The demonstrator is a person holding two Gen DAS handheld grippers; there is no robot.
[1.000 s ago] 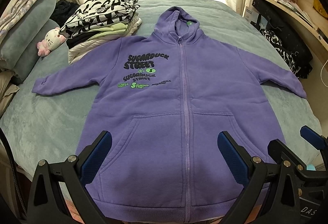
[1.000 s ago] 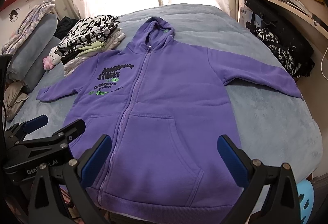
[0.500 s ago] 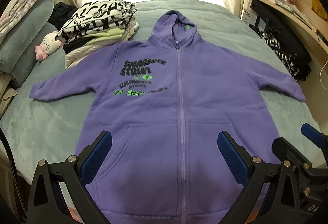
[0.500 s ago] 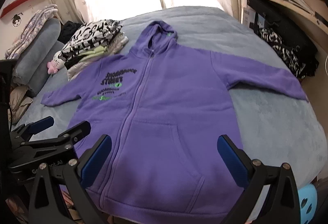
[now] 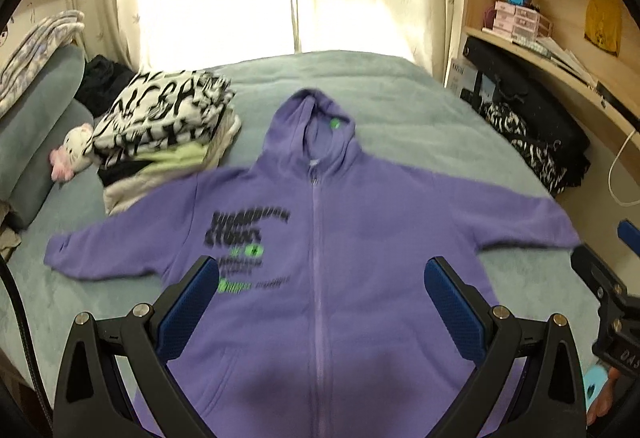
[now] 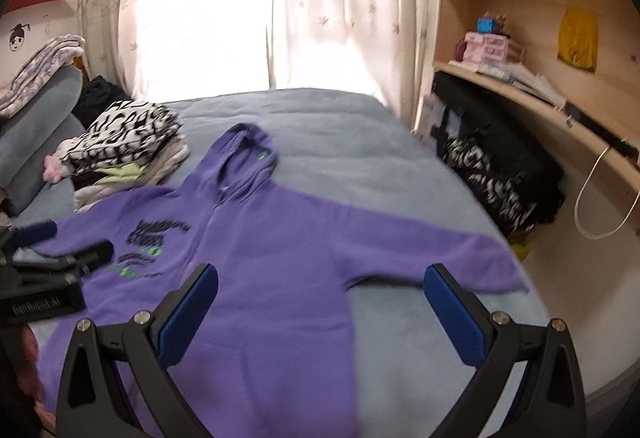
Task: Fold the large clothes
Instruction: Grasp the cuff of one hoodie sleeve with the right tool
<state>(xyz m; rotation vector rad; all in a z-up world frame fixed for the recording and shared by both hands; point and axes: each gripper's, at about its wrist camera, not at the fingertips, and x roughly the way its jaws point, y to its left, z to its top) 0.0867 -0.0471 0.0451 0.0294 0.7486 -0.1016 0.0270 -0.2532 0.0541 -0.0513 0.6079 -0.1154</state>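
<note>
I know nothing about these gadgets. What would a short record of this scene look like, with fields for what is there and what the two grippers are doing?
garment: purple zip hoodie, spread flat face up, sleeves out to both sides, zipped closed
surface: bed with grey-blue cover
nearby: stack of folded clothes beside the hoodie's shoulder; small plush toy next to the stack
left gripper: open, holding nothing
right gripper: open, holding nothing
folding: not yet begun
image quality: both views motion-blurred
</note>
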